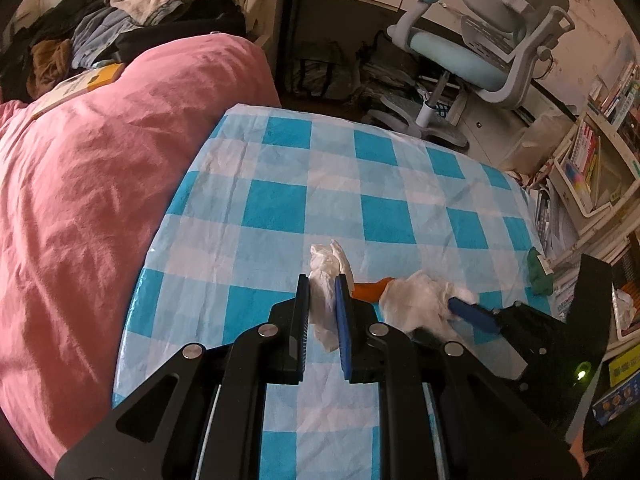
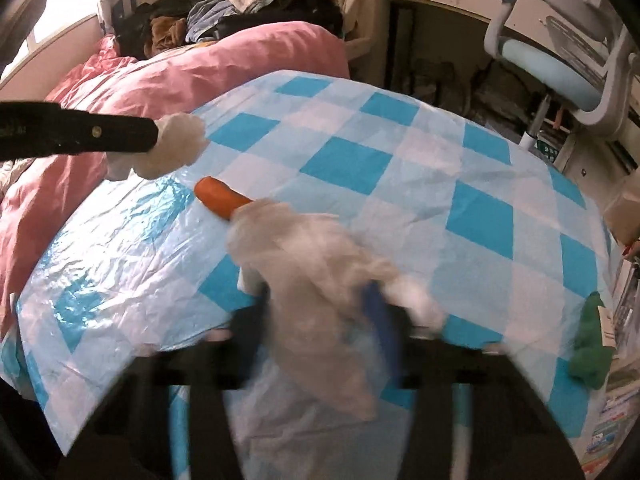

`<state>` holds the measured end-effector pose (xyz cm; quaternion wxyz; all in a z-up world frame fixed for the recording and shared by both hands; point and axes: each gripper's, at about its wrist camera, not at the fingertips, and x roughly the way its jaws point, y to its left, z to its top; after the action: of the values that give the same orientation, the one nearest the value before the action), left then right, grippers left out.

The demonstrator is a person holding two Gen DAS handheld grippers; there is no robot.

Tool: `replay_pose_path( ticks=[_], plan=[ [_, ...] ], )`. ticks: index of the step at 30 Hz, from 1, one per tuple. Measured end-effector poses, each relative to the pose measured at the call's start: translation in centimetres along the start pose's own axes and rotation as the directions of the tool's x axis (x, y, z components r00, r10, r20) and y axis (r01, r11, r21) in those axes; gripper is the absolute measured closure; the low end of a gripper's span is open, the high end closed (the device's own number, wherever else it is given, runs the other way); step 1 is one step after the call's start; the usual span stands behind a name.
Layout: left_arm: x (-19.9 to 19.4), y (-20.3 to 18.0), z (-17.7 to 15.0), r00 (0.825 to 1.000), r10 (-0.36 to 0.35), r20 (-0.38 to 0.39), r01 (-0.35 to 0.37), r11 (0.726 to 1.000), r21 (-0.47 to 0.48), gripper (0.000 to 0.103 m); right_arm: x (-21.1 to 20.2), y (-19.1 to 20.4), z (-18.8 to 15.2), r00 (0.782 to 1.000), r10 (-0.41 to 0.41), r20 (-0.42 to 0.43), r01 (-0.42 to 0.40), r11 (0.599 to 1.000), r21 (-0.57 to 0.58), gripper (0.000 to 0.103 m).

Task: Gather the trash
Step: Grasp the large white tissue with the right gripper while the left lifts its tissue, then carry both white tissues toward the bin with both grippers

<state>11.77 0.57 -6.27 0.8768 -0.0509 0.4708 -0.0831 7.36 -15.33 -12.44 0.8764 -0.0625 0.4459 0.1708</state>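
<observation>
1. The left claw point(image 1: 323, 280) is clamped on a crumpled white tissue point(image 1: 326, 276) above the blue-and-white checked plastic-covered table point(image 1: 280, 208).
2. The right claw point(image 2: 320, 300) – blurred – pinches a thin translucent white plastic bag point(image 2: 316, 264).
3. An orange carrot-like piece point(image 2: 220, 198) lies on the table, touching the bag's far end.
4. A green soft object point(image 2: 592, 352) sits at the table's right edge.
</observation>
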Motion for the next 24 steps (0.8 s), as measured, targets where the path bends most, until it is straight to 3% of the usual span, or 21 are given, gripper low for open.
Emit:
replay_pose_path(
  ticks=[2, 5, 10, 24],
  plan=[
    [-0.2, -0.2, -0.1, 1.0, 0.0, 0.003, 0.0, 1.0, 0.008, 0.09, -0.3, -0.4, -0.3, 1.0, 0.009, -0.003, -0.009, 1.0, 0.012, 0.087],
    [-0.4, -0.6, -0.4, 1.0, 0.011, 0.007, -0.011, 1.0, 0.025, 0.09, -0.7, -0.2, -0.7, 1.0, 0.015, -0.011, -0.015, 1.0, 0.004, 0.094],
    [-0.7, -1.3, -0.6, 1.0, 0.024, 0.02, -0.025, 0.998, 0.053, 0.09, -1.7, 0.9, -1.3, 0.999, 0.032, -0.021, -0.033, 0.999, -0.029, 0.097],
    [-3.5, -2.4, -2.8, 0.998, 0.022, 0.058, -0.027, 0.996, 0.089, 0.09, -7.6, 4.0, -3.7, 0.995, 0.084, 0.052, -0.081, 0.996, -0.045, 0.097]
  ],
)
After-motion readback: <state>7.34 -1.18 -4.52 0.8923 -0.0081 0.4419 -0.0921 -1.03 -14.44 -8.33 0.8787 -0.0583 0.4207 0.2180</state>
